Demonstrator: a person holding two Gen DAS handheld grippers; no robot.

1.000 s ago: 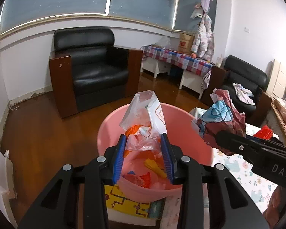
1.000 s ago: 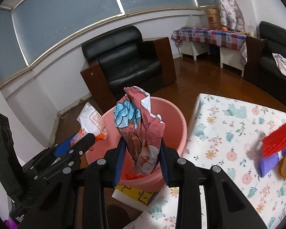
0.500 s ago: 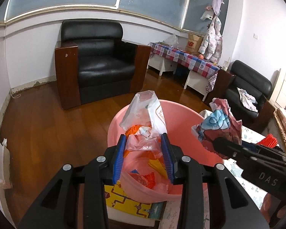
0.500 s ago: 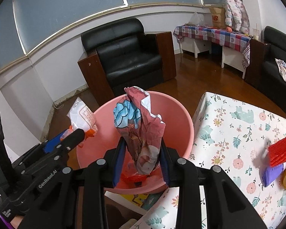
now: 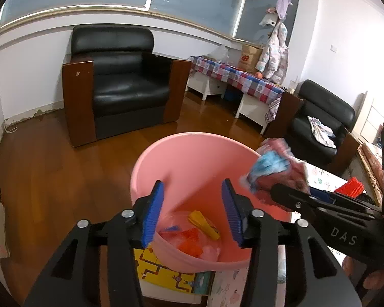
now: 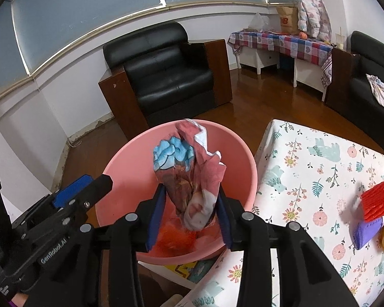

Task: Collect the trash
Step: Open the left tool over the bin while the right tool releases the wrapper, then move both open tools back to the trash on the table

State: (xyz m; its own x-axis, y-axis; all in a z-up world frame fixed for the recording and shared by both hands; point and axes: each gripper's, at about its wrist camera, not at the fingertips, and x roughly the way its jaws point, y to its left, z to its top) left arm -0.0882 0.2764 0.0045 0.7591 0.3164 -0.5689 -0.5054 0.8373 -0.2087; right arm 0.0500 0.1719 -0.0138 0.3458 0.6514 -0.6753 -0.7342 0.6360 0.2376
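- While both grippers hang over the pink basin (image 5: 151, 168), the left gripper (image 5: 193, 211) has just spread its jaws wide; nothing sits between them.
- Its released plastic bag (image 5: 189, 238) lies inside the basin with other scraps.
- Right gripper's (image 6: 190, 211) jaws have just been opening, the crumpled wrapper (image 6: 192, 171) standing between them above the basin; whether the pads touch it I cannot tell.

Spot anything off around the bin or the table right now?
The pink bin sits tilted on a stack of books instead of on the floor. Loose litter is left on the flowered table: a red piece and a purple piece. The crumpled wrapper hangs between the right gripper pads above the bin.
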